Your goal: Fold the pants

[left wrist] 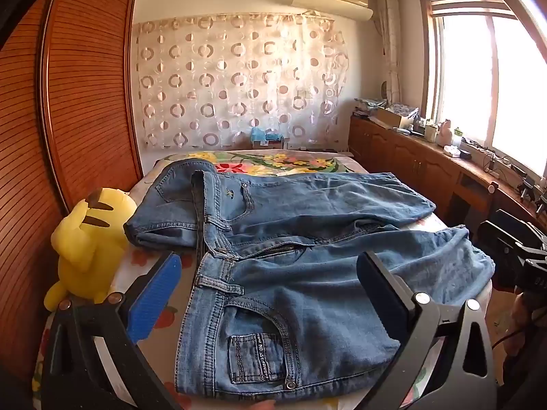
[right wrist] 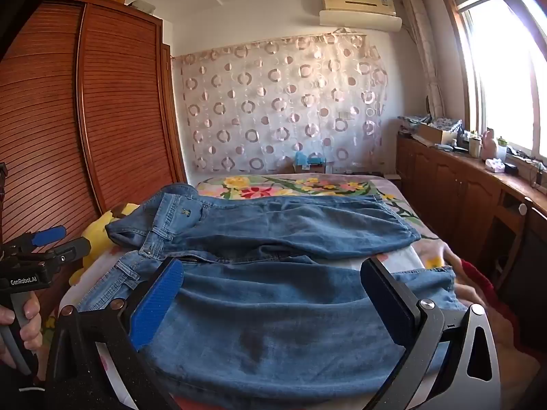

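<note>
Bed (left wrist: 157, 311), covered by a floral sheet (left wrist: 273, 164) with red, yellow and green flowers. Directly on it: blue jeans (left wrist: 307, 273) spread out, waistband toward the wardrobe side, legs running toward the window side, lying apart with a strip of sheet between them. Yellow plush toy (left wrist: 85, 249) on the bed just beside the waistband. Reddish blanket (right wrist: 478, 283) at the leg ends.

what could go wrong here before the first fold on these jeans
1. The jeans lie with the two legs spread apart and wrinkled, so a fold now may come out uneven.
2. The yellow plush toy sits right beside the waistband; the left gripper could snag or knock it.
3. Both grippers hover with jaws open; the right gripper may pinch only the top layer of denim, so the leg could slip on lifting.
</note>
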Demonstrator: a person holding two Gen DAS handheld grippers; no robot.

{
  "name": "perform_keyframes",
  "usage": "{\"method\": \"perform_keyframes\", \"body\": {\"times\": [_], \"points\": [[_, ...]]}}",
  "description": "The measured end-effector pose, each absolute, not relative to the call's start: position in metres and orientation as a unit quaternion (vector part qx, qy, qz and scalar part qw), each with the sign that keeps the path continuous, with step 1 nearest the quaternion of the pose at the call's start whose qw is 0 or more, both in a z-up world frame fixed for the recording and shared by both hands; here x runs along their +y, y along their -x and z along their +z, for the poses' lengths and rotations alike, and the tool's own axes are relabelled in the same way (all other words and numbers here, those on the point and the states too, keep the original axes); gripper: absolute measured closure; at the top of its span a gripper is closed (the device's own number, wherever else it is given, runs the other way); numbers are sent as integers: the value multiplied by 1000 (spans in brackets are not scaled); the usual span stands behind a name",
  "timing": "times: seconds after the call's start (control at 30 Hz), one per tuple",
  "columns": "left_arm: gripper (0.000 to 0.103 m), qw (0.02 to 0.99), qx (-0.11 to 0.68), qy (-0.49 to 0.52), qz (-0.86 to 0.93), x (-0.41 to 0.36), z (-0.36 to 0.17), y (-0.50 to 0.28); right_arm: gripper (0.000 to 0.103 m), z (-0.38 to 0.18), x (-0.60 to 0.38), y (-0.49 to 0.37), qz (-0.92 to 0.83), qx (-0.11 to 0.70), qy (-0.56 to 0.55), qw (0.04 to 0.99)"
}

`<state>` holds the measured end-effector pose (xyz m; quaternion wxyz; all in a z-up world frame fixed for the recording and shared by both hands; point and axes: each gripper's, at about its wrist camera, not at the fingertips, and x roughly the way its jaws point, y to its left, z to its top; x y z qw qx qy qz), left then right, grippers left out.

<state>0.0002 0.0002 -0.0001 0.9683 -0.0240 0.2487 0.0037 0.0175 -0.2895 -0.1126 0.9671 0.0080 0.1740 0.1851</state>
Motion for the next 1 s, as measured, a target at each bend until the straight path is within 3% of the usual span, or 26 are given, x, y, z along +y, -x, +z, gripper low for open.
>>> {"method": "perform_keyframes", "body": {"times": [1.0], "points": [[0, 970, 244, 11, 2, -8, 0, 1, 0, -113, -290, -18, 187, 173, -14, 967]]}}
